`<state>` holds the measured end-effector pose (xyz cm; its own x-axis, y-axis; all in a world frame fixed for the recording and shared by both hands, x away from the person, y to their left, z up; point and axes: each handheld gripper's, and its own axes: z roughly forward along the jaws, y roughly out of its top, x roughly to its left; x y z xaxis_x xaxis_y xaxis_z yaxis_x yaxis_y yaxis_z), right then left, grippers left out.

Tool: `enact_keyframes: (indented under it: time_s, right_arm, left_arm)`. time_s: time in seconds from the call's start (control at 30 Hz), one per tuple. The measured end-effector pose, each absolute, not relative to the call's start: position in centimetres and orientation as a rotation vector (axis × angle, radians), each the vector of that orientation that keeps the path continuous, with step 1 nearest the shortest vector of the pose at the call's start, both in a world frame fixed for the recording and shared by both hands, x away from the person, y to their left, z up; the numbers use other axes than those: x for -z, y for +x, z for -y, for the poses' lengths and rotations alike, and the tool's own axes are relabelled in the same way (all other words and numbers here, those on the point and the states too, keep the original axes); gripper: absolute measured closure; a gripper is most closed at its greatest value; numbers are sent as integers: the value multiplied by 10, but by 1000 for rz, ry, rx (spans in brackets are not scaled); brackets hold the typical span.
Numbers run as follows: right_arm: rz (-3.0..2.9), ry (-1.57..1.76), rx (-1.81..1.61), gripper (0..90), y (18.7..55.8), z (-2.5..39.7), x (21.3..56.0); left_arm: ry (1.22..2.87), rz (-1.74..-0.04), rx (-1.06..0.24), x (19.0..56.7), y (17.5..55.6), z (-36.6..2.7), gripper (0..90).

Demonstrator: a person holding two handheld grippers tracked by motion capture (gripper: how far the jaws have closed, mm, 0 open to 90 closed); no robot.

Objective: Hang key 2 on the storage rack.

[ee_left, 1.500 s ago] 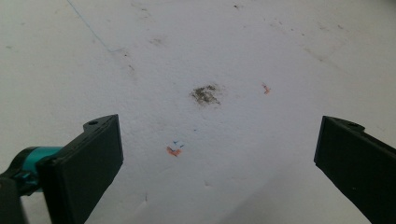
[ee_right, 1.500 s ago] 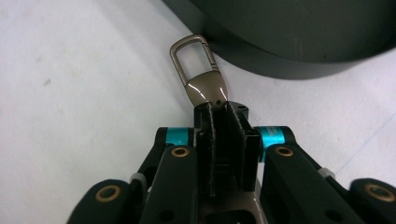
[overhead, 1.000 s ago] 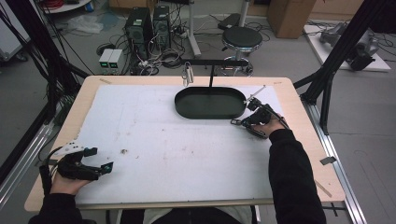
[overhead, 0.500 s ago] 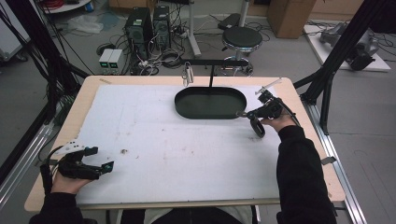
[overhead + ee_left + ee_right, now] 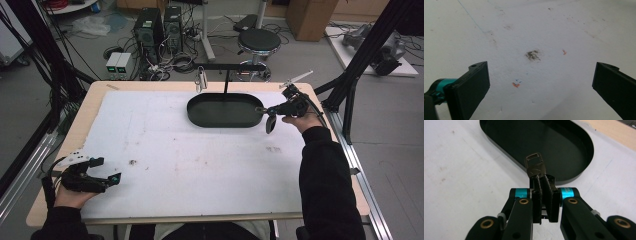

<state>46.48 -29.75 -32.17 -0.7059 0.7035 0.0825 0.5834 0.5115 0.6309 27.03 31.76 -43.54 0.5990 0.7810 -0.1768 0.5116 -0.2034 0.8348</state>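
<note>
My right gripper (image 5: 263, 110) hovers at the right end of a black oval tray (image 5: 225, 111), shut on a dark strap with a metal clasp (image 5: 270, 124). The strap's free end hangs below the jaws, just off the tray's right rim. In the right gripper view the clasp (image 5: 535, 166) sticks out past the closed right gripper (image 5: 544, 185), over the near rim of the tray (image 5: 536, 140). My left gripper (image 5: 106, 169) rests at the table's front left corner, open, with nothing between its jaws. In the left gripper view the left gripper (image 5: 539, 82) spans bare white table.
The white table cover (image 5: 200, 165) carries small stains, one a dark smudge (image 5: 532, 55) ahead of the left jaws. A black bar on a stand (image 5: 227, 67) with a hanging clip rises behind the tray. Black frame posts flank the table.
The right hand has lifted and shifted right and away, carrying the strap to the tray's right end. The left gripper has stayed put.
</note>
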Motion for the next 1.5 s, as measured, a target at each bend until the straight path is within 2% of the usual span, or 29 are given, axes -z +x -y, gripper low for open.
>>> enact_keyframes:
  time_s: [0.97, 1.5]
  right_arm:
    - [-2518, 935, -1026, 858, 481, 238, 274]
    - [-2418, 947, -1085, 858, 500, 235, 255]
  left_arm:
    - [1889, -1039, -343, 438, 271, -317, 17]
    - [1889, -1051, -342, 440, 269, -318, 17]
